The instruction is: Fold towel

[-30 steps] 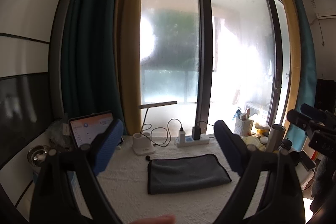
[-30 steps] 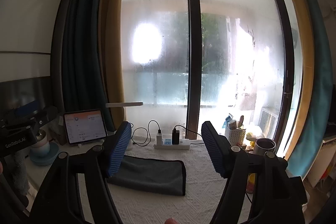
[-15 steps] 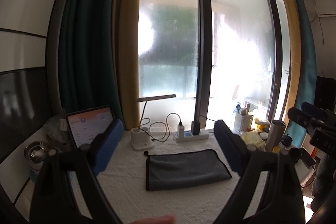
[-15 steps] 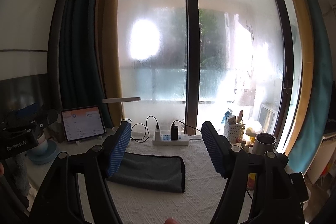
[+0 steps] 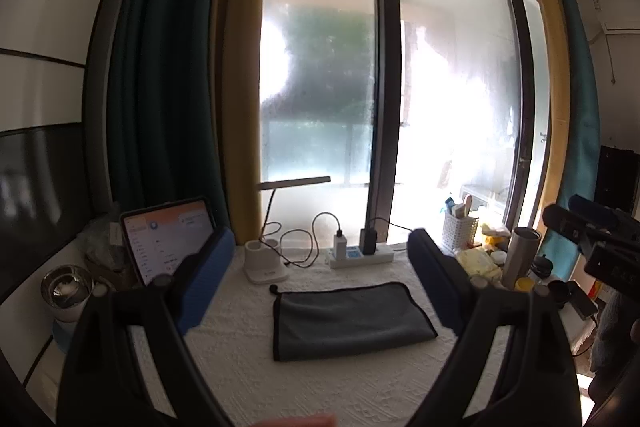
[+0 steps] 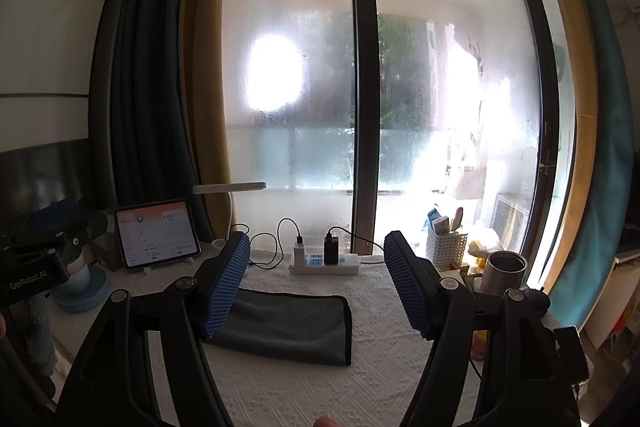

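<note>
The left gripper hung with its blue-padded fingers spread wide, gripping nothing. Ahead of it and between those fingers, the folded grey microfibre towel with black trim lay flat on the white textured tablecloth. The right gripper was likewise wide apart and empty, the towel ahead, nearer its left finger.

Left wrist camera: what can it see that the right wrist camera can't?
Only the left view shows the steel bowl and the lamp's white base. Only the right view shows the blue dish and the towel's left end hidden behind a tool finger. Both share the grey towel, tablet, power strip and steel tumbler.
</note>
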Demonstrator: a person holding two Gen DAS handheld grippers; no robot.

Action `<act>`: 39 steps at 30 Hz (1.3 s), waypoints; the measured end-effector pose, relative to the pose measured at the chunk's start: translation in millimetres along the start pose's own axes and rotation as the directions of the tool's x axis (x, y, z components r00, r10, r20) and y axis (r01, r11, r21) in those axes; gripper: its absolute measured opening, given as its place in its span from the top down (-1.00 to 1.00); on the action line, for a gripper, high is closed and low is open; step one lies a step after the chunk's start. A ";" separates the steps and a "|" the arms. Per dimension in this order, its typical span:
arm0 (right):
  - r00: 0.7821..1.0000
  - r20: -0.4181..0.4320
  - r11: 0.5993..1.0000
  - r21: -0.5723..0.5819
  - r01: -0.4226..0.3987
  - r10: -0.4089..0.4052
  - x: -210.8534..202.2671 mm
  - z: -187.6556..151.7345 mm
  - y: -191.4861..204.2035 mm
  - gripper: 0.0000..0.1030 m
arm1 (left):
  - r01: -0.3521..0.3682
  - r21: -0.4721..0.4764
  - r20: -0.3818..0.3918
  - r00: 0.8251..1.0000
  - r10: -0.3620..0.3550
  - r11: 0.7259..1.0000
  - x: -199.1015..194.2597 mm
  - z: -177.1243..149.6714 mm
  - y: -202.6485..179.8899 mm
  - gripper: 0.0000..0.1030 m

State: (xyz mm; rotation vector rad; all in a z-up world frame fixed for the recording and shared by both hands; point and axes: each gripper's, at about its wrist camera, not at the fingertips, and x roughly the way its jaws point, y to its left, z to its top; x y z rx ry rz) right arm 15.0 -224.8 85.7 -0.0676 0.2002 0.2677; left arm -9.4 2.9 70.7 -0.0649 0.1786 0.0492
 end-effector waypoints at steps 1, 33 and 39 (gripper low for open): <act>1.000 0.000 1.000 0.001 0.000 0.000 0.0 -0.1 0.1 -0.41 | 0.000 0.000 0.000 1.000 0.000 1.000 0.0 -0.2 -0.1 -0.74; 1.000 -0.004 1.000 0.000 -0.003 0.003 1.2 -1.2 1.5 -0.41 | 0.013 -0.008 -0.016 1.000 -0.013 1.000 2.0 -4.9 2.4 -0.74; 1.000 -0.005 1.000 0.000 -0.003 0.003 1.3 -1.2 1.6 -0.41 | 0.026 -0.024 -0.016 1.000 -0.026 0.999 4.9 -5.6 3.8 -0.74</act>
